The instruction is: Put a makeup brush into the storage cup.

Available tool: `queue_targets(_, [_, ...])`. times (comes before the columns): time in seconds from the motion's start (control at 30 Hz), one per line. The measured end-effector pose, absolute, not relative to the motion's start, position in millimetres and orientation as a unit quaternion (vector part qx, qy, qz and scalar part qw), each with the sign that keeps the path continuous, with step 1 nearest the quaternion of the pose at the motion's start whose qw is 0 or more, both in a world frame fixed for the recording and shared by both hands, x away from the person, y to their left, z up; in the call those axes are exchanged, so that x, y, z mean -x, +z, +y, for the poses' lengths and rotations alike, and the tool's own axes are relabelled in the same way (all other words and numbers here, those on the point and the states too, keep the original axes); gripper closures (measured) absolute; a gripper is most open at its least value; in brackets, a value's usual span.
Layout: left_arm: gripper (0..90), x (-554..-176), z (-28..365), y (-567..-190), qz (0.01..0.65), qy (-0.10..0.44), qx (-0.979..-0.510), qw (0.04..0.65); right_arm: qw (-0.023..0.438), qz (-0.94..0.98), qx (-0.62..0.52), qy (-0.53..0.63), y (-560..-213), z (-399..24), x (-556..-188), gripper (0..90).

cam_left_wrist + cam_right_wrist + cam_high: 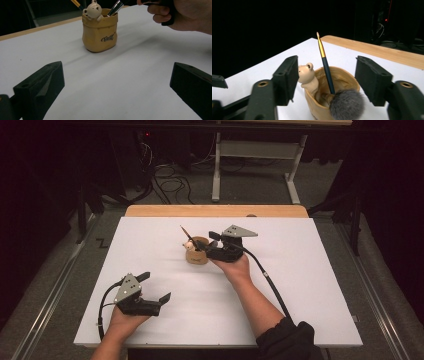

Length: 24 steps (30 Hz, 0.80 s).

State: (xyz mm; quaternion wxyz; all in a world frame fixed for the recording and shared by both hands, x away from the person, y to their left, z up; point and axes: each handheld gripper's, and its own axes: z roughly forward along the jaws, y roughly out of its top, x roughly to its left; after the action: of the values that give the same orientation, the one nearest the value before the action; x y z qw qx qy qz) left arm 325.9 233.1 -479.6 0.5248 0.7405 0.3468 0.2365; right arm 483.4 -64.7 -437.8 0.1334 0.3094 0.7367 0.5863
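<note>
tan sack-shaped pen cup [332, 95] with bear figurine [307, 76] on rim, upright mid-table on white sheet [280, 285]. holds slim paintbrush [325, 63] leaning tip-up and fluffy grey makeup brush [347, 103], head at the rim. placing step judged done: right gripper [327, 80] released, jaws spread either side of cup, gripping nothing. left gripper [155, 287] also spread wide, empty, well apart near table's front. retreat remaining.

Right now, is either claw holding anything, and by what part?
Nothing is held. The right claw stands open over the bear pot, pads clear of the fluffy brush inside. The left claw is open over bare table.
</note>
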Motion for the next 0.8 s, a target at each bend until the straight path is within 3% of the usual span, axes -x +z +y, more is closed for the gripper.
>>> queue_targets(0.1, [0.3,-326,233,-480,0.347,0.236,-0.741,0.525,0.138,0.733,-0.316,0.586,-437,-67,-482,23.2])
queue_targets(0.23, [0.3,-327,232,-480,0.345,0.235,-0.744,0.522,0.136,0.733,-0.316,0.588,-437,-73,-481,17.5])
queue_targets(0.43, [0.3,-327,231,-481,0.345,0.236,-0.746,0.518,0.136,0.735,-0.323,0.580,-438,-85,-476,1.8])
queue_targets(0.8, [0.3,-329,231,-482,0.350,0.235,-0.743,0.519,0.148,0.742,-0.319,0.571,-432,-127,-445,0.4])
